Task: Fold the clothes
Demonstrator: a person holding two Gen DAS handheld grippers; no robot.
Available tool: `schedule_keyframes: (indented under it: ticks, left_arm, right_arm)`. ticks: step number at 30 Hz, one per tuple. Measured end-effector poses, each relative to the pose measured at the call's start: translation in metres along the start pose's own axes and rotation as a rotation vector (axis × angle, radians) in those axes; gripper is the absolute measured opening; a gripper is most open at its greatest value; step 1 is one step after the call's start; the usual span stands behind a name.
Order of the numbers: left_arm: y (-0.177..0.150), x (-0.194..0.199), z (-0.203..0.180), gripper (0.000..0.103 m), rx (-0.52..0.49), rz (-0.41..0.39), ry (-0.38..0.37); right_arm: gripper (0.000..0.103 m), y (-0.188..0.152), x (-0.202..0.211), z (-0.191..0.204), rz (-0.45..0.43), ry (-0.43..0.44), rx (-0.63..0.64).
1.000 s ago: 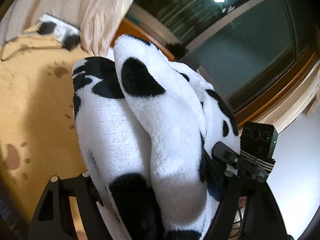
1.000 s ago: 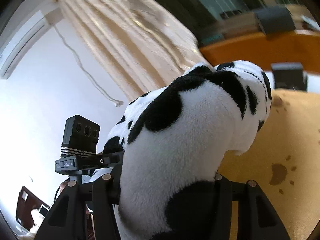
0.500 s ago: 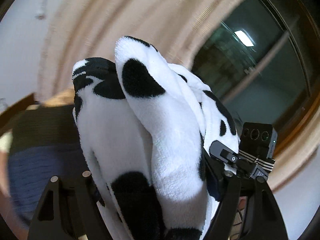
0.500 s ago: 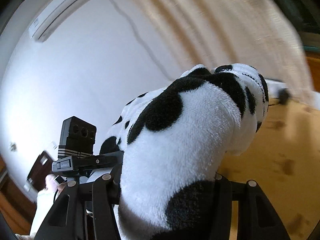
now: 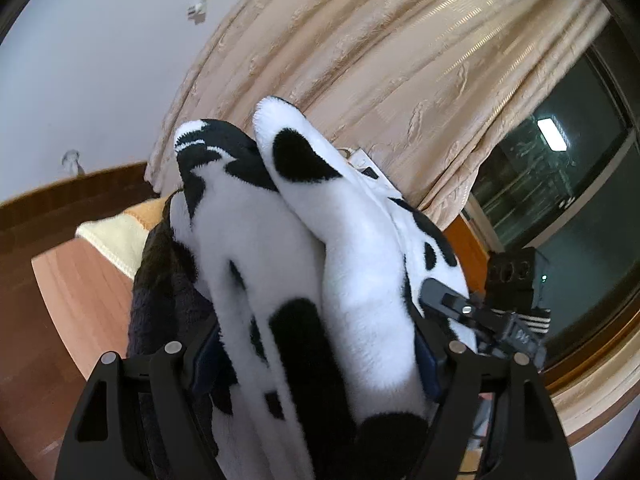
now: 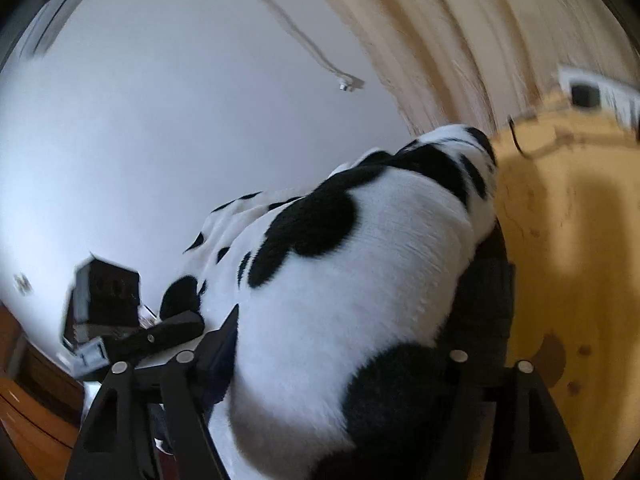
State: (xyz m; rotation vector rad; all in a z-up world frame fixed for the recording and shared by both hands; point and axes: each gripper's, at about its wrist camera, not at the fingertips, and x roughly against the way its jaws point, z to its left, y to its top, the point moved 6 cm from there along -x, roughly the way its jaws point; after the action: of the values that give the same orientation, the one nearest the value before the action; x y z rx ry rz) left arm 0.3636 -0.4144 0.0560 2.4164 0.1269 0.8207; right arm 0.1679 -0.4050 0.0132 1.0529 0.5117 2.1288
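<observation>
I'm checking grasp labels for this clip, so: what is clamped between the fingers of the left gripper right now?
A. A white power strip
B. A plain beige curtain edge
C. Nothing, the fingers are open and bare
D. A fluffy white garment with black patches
D. In the left wrist view, the left gripper has its fingers closed on bunched folds of the white fleece garment with black patches; the curtain hangs behind it, untouched.

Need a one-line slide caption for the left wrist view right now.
Left gripper shut on a bunched black-and-white fleece garment, raised before a beige curtain.
</observation>
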Motion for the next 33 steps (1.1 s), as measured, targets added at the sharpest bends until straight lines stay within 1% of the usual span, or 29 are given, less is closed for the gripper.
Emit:
schedule_keyframes:
  ticks: [1,3,4,6,8,10,13,15,17,18,20,22,24,26,28,30,33]
  left_arm:
    - [-0.001,-0.002,-0.003,0.081,-0.012,-0.003,0.009]
    - [0.003,0.002,0.003,0.082,0.010,0.005,0.010]
    - [0.004,0.009,0.000,0.082,0.026,0.005,0.011]
    - [0.012,0.029,-0.002,0.082,0.045,-0.037,0.029]
    - [0.022,0.054,-0.009,0.082,0.000,-0.110,0.093]
    - [0.020,0.054,-0.037,0.082,-0.087,-0.107,0.096]
    - [0.018,0.053,-0.080,0.087,-0.219,-0.102,0.098]
    - [0.016,0.053,-0.109,0.088,-0.306,-0.098,0.100]
    - [0.001,0.031,-0.124,0.088,-0.368,-0.042,0.111]
    - [-0.007,0.017,-0.126,0.088,-0.394,-0.007,0.126]
    - [-0.009,-0.002,-0.108,0.088,-0.408,0.027,0.180]
    - [-0.011,-0.011,-0.094,0.088,-0.413,0.036,0.189]
    - [-0.012,-0.015,-0.085,0.088,-0.420,0.038,0.191]
    - [-0.012,-0.018,-0.081,0.088,-0.428,0.032,0.187]
    - [-0.016,-0.022,-0.076,0.088,-0.446,0.023,0.195]
    - [-0.020,-0.027,-0.072,0.088,-0.465,0.013,0.204]
    - [-0.026,-0.029,-0.073,0.088,-0.513,-0.028,0.243]
  right_arm:
    - [0.074,-0.001,-0.007,-0.003,0.011,0.000,-0.008]
    - [0.074,-0.002,0.004,-0.008,-0.003,0.002,-0.024]
    - [0.074,-0.001,0.015,-0.009,-0.028,-0.005,-0.029]
    - [0.074,0.002,0.037,-0.009,-0.082,-0.023,-0.031]
    - [0.074,0.018,0.060,-0.003,-0.173,-0.105,0.046]
    - [0.074,0.031,0.082,0.006,-0.255,-0.180,0.129]
    - [0.074,0.005,0.083,0.052,-0.256,-0.191,0.319]
    - [0.074,-0.012,0.081,0.080,-0.250,-0.197,0.440]
    - [0.074,-0.030,0.062,0.084,-0.192,-0.200,0.511]
    - [0.074,-0.039,0.053,0.085,-0.162,-0.202,0.546]
    - [0.074,-0.057,0.034,0.087,-0.104,-0.208,0.616]
    - [0.074,-0.067,0.023,0.081,-0.079,-0.251,0.672]
    - [0.075,-0.068,0.015,0.076,-0.064,-0.268,0.681]
    - [0.075,-0.070,0.021,0.072,-0.048,-0.269,0.660]
    - [0.075,-0.071,0.014,0.065,-0.030,-0.292,0.653]
    - [0.075,-0.074,0.008,0.060,-0.031,-0.320,0.666]
    - [0.076,-0.076,0.008,0.058,-0.065,-0.327,0.642]
